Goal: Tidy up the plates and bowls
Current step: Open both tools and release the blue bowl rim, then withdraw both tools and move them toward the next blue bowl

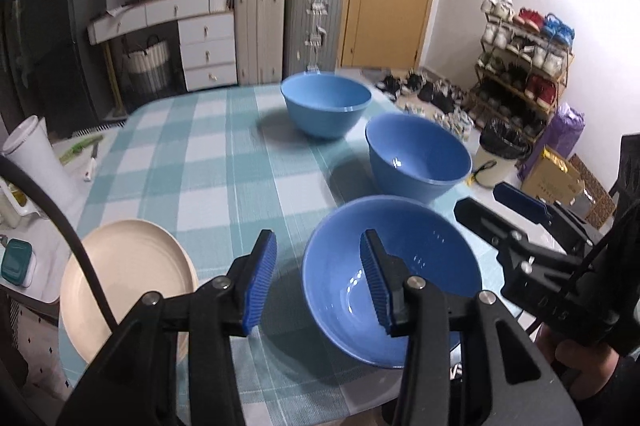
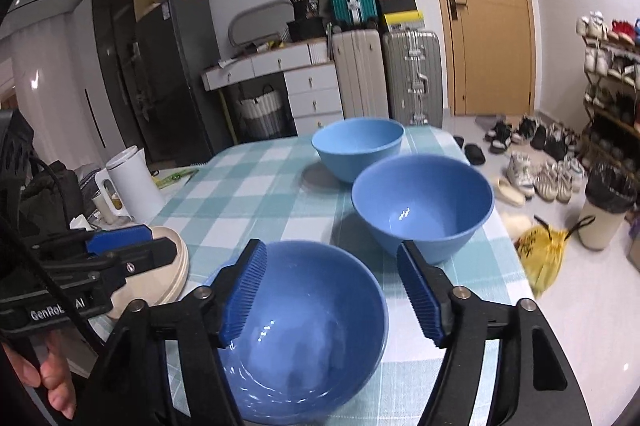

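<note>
Three blue bowls stand in a line on the checked tablecloth: a near bowl (image 1: 424, 266) (image 2: 316, 330), a middle bowl (image 1: 420, 154) (image 2: 424, 202) and a far, lighter bowl (image 1: 326, 106) (image 2: 358, 142). A cream plate (image 1: 132, 266) (image 2: 160, 274) lies at the table's left edge. My left gripper (image 1: 318, 280) is open, its jaws straddling the near bowl's left rim. My right gripper (image 2: 332, 296) is open above the near bowl, its jaws spanning most of it. The right gripper also shows at the right of the left wrist view (image 1: 500, 202), and the left gripper at the left of the right wrist view (image 2: 132, 242).
A white kettle (image 2: 134, 182) (image 1: 36, 154) and small items stand on a side surface left of the table. The table's right edge (image 2: 516, 266) drops to a floor with shoes, a yellow bag (image 2: 544, 250) and a bin (image 2: 608, 206). Suitcases and drawers stand behind.
</note>
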A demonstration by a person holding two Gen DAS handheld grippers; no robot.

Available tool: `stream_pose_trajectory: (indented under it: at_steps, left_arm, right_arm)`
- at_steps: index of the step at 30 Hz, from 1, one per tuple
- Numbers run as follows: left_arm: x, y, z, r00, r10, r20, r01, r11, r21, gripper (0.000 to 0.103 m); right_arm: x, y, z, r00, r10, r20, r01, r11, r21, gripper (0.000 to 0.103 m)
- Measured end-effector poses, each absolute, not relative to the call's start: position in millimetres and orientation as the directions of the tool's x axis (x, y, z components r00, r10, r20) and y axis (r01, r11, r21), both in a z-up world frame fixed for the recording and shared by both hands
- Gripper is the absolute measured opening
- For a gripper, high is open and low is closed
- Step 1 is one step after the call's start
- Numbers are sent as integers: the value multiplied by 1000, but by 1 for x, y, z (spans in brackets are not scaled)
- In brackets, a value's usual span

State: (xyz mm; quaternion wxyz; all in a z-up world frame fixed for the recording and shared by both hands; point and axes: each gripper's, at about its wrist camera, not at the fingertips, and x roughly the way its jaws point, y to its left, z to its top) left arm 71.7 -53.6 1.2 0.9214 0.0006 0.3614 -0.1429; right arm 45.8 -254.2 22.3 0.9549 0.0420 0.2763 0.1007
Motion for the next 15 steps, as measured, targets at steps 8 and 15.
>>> stream_pose_trajectory:
  at_steps: [8,15]
  left_arm:
    - [66,-49,12,788,-208,-579,215,975,-58,50]
    - [61,-41,22,844,-168,-510,156,985,-67,59]
  right_arm:
    - [31,-262,36,873,214,-438,-156,974,166,82]
    - [16,-263,48,919,181,-349,-145,981,127,93]
